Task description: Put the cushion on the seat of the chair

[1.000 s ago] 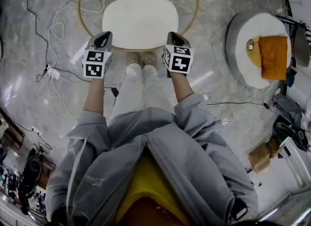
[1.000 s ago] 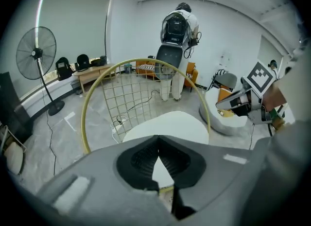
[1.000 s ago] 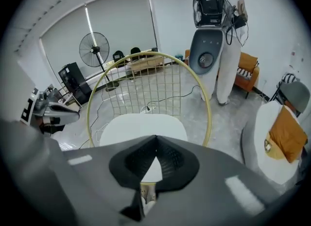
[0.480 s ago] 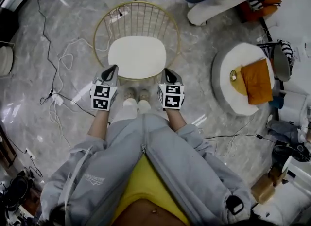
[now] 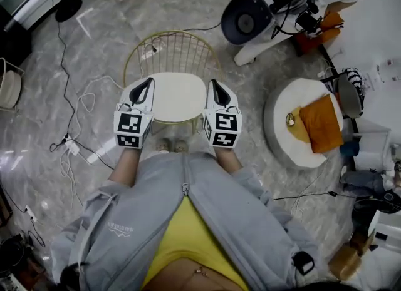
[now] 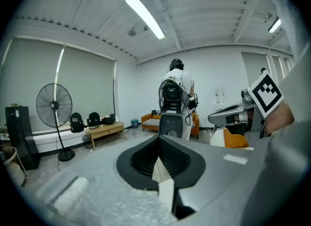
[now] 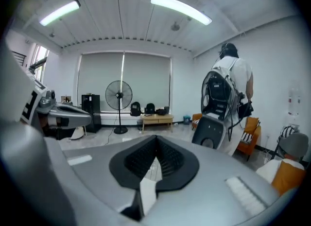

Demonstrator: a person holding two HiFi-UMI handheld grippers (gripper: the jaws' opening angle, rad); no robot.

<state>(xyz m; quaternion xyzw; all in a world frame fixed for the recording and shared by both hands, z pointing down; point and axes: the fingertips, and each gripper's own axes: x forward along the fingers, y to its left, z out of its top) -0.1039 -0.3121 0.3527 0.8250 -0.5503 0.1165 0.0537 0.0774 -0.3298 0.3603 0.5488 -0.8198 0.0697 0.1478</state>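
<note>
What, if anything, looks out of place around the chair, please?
The orange cushion lies on the round white pouf at the right, apart from the chair, whose seat is bare. Nothing looks spilled or damaged.

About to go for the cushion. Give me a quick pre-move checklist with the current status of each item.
1. Seat free: the white oval seat of the gold wire chair is bare. Ok.
2. Target found: the orange square cushion lies on the round white pouf, to the person's right. Ok.
3. Left gripper ready to grasp: empty, jaws together. Not ok, open first.
4. Right gripper ready to grasp: empty, jaws together. Not ok.
5. Grippers at the cushion: both hang over the chair, apart from the pouf. Not ok.
6. Cushion top clear: nothing rests on it. Ok.
</note>
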